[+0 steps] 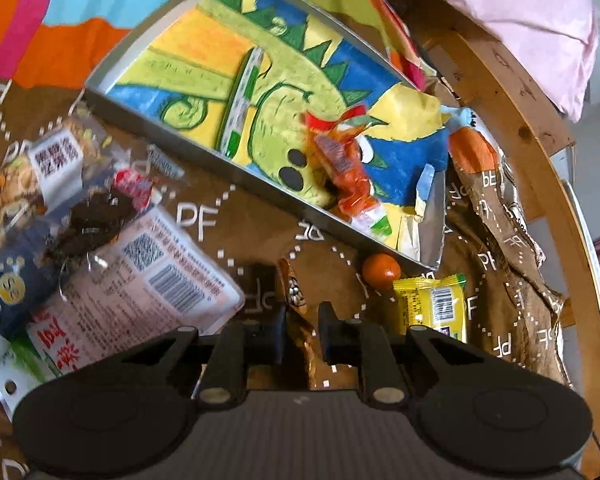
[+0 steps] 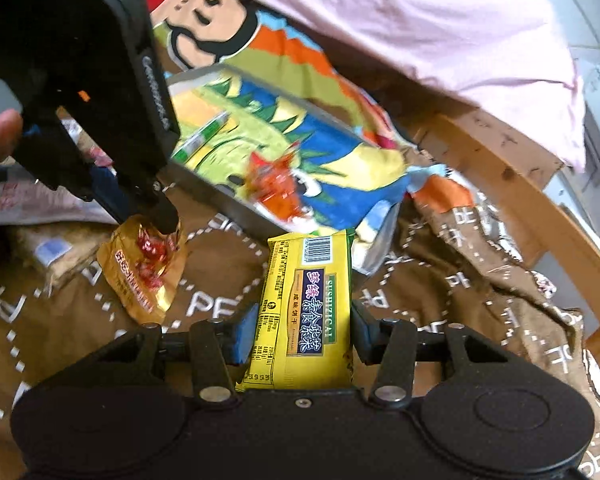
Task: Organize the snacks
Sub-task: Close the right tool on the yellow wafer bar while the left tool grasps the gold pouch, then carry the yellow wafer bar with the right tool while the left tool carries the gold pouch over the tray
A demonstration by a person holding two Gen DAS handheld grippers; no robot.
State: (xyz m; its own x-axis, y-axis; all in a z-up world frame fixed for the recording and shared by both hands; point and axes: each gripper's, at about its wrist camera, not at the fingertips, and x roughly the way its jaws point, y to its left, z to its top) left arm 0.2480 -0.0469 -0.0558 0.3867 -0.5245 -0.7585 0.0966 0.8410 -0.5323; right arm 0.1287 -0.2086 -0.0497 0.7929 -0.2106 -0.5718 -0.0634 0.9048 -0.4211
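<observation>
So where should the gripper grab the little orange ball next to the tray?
Probably across the small orange fruit's round middle, coming straight down from above. It sits on the brown cloth squeezed between the metal tray's wall and the yellow packet, so sideways approaches look blocked.

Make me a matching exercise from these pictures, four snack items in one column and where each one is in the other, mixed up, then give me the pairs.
Things:
1. yellow biscuit pack
2. gold snack packet
3. red-orange snack packet
4. small orange fruit

Places:
A. inside the dinosaur-print tray
B. between the right hand-held gripper fingers
C. on the brown cloth beside the tray's corner
D. pinched by the left hand-held gripper

Pairs: 1-B, 2-D, 3-A, 4-C
</observation>
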